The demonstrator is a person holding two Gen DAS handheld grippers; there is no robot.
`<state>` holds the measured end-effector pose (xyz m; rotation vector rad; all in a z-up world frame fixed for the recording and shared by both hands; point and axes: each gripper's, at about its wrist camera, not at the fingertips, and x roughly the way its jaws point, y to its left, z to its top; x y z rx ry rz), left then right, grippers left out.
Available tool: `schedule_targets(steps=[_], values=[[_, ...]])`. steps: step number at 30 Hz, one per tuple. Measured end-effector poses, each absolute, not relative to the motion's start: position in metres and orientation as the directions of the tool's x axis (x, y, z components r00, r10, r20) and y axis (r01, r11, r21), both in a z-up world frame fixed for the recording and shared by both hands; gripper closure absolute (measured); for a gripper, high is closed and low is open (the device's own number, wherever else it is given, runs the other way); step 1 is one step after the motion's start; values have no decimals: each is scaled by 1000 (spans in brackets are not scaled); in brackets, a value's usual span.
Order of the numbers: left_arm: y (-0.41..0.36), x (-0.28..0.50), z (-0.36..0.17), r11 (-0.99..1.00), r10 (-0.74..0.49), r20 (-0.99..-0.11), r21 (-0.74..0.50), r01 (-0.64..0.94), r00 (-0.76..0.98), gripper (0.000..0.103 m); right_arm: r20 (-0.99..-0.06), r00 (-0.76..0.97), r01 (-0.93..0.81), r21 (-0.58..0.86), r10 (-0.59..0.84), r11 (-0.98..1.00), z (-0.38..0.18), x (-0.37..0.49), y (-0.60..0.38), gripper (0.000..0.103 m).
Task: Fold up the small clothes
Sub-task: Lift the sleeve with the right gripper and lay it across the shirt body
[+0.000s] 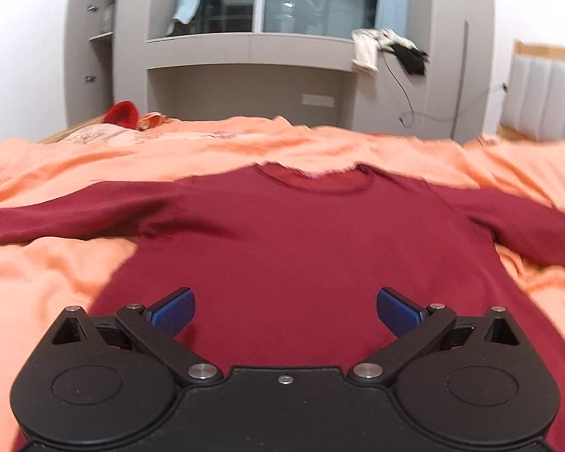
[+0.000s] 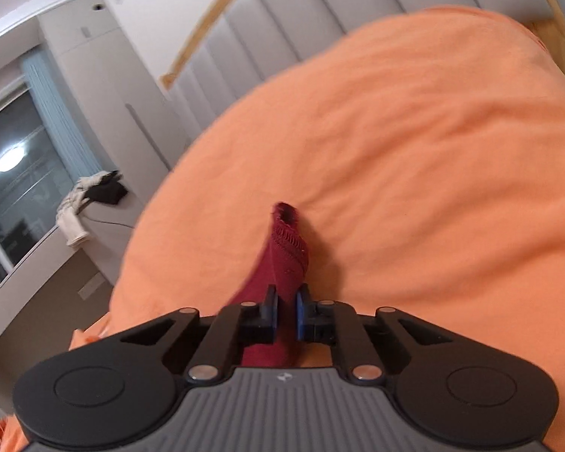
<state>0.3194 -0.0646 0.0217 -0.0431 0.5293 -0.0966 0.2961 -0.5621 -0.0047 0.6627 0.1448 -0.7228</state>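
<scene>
A dark red long-sleeved sweater lies flat on the orange bedsheet, neck hole away from me, both sleeves spread sideways. My left gripper hovers open over the sweater's lower body, its blue pads wide apart with nothing between them. In the right wrist view my right gripper is shut on the end of a sleeve; the ribbed cuff sticks up past the blue pads above the orange bedsheet.
A grey window bench with light and dark clothes draped on it stands beyond the bed. A red item lies at the bed's far left. The padded headboard rises behind the sheet on the right.
</scene>
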Motion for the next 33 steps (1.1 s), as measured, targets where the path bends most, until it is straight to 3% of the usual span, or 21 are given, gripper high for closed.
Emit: schedule_targets(steps=[6, 12, 17, 23, 33], values=[[-35, 329, 41, 995, -38, -473, -98, -9, 880, 1, -242, 820, 572, 336, -518, 749, 43, 335, -506, 93], [-5, 336, 51, 981, -4, -480, -174, -90, 877, 1, -143, 919, 388, 166, -368, 906, 96, 382, -419, 94], [19, 336, 58, 962, 49, -478, -213, -169, 877, 1, -118, 973, 203, 9, -201, 979, 115, 412, -333, 94], [48, 338, 63, 931, 115, -480, -254, -264, 869, 1, -152, 988, -52, -164, 27, 985, 98, 429, -229, 94], [80, 340, 69, 890, 208, -481, -268, -369, 852, 1, -345, 907, -361, -346, 240, 866, 36, 395, -125, 94]])
